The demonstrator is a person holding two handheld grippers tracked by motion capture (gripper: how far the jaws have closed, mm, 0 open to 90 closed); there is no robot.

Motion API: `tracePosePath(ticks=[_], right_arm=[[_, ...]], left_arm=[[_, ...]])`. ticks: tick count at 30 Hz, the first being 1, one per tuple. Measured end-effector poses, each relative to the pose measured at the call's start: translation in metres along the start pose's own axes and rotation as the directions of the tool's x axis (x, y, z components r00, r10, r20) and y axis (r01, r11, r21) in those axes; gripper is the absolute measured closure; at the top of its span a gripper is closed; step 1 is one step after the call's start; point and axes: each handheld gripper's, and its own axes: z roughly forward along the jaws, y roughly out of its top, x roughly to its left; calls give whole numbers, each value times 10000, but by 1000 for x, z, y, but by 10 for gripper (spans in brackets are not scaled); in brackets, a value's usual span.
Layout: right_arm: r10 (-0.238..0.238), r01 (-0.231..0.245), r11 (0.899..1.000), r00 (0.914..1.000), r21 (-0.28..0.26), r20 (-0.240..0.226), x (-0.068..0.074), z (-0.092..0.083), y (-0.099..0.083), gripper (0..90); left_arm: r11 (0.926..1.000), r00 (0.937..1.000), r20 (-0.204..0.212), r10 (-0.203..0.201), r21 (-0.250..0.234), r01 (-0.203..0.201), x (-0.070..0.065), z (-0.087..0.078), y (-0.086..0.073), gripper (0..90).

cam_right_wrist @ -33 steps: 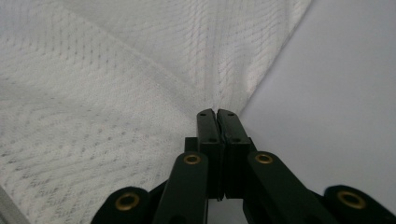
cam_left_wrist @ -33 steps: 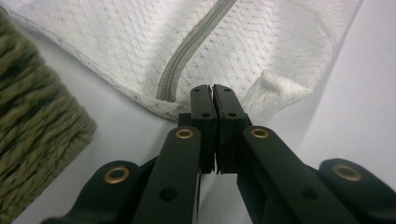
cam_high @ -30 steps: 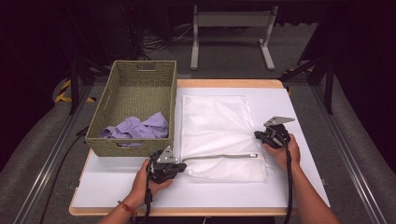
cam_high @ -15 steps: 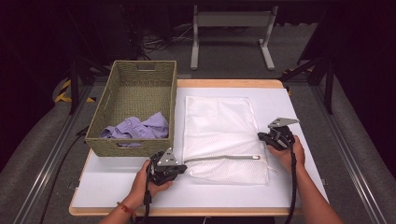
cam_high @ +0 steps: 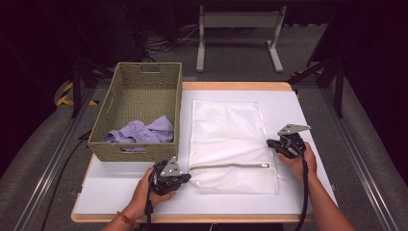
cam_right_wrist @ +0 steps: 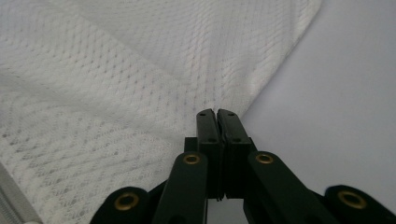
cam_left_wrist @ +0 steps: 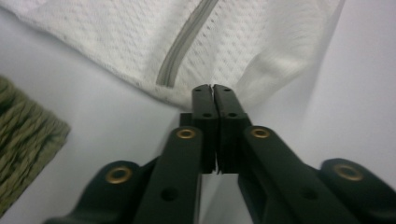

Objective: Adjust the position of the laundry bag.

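The white mesh bag (cam_high: pixel 231 144) lies flat on the table (cam_high: pixel 298 110) between both grippers, left gripper (cam_left_wrist: pixel 214 88) and right gripper (cam_right_wrist: pixel 216 113) each pinched together on its opposite edges.

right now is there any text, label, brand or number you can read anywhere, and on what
None can be read.
Mesh laundry bag: plain white, no print; its zipper carries no marking that shows.
Wicker basket and purple cloth: no tag or writing.
Left gripper and right gripper: plain black, no lettering.
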Motion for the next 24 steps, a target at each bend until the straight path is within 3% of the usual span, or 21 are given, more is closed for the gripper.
tracePosePath(ticks=[4, 6, 8, 10, 11, 14, 16, 18, 20, 24], right_arm=[[-125, 125, 9999, 9999, 28, 15, 3, 3, 1, 886], [-93, 92, 10000, 9999, -9, -63, 4, 5, 1, 882], [-136, 136, 9999, 9999, 45, -5, 6, 7, 2, 878], [-144, 144, 9999, 9999, 22, 42, 6, 7, 2, 866], [-189, 189, 9998, 9998, 15, 76, 7, 7, 2, 856], [-142, 145, 9997, 9997, -191, 183, 5, 4, 2, 813], [-35, 46, 9996, 9993, -279, 359, 1, 4, 2, 734], [88, -76, 9994, 9993, -326, 365, 0, 4, 1, 715], [200, -180, 9991, 9984, -393, 529, -2, 5, 1, 599], [477, -468, 9984, 9984, -303, 317, -4, 8, -1, 498]], left_arm=[[10000, 10000, -43, -79, 7, 79, 1, -6, -8, 898], [9984, 9989, -39, -470, -303, 468, 4, -8, -10, 897], [9923, 9954, -100, -951, -807, 940, 7, -9, -8, 754], [9865, 9945, 88, -1042, -1258, 1045, 7, -8, -2, 709], [9875, 9952, -77, -972, -1256, 955, 7, -6, 1, 626], [9873, 9955, 250, -915, -1284, 939, 4, 2, 7, 531], [9917, 9964, 254, -812, -978, 833, -1, 10, 14, 418], [9932, 9972, 223, -708, -915, 726, -3, 13, 16, 362], [9943, 9968, 24, -799, -699, 799, -4, 19, 18, 323], [9963, 9978, -160, -648, -578, 637, -5, 23, 18, 337]])
